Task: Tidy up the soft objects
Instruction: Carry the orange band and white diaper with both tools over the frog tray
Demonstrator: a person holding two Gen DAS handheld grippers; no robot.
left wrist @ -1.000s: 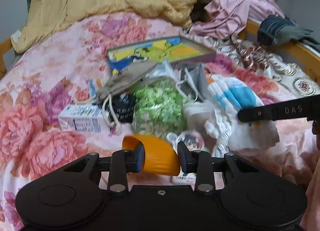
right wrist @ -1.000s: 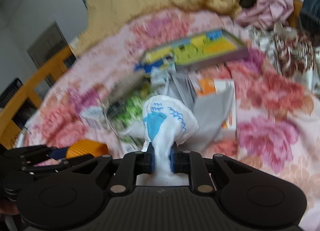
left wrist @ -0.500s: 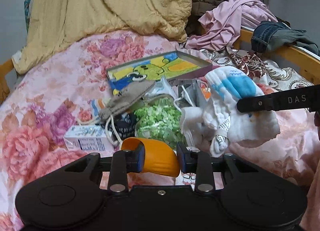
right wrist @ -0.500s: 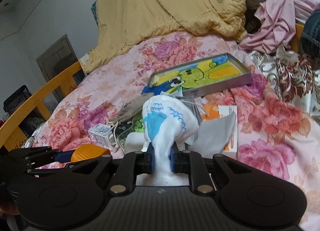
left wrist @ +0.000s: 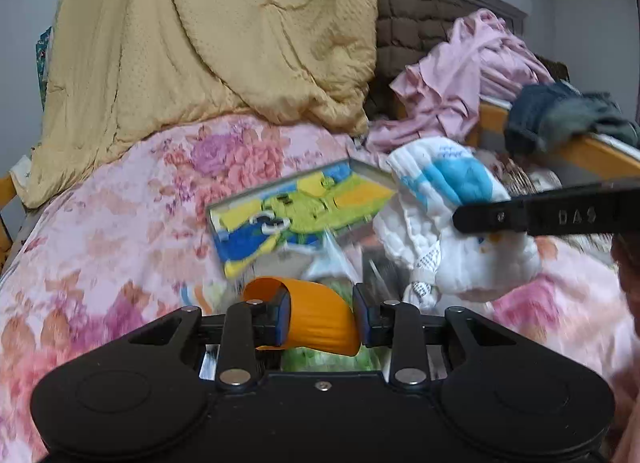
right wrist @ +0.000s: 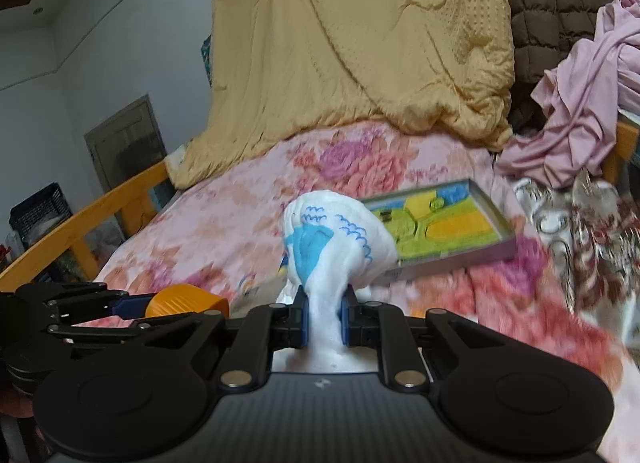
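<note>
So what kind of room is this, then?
Most likely a bedroom: a bed with a floral sheet and wooden rail, a bunched yellow quilt, and pink clothes heaped at the far side.

Floral bedspread (right wrist: pixel 224 219): open, unobstructed stretch left of the shallow puzzle tray (right wrist: pixel 444 231). Behind the tray, heaped yellow quilt (right wrist: pixel 360 47) blocks passage. Right of the tray, pink garments (right wrist: pixel 580 111) and wooden bed rail (left wrist: pixel 592 151) close that side.
</note>
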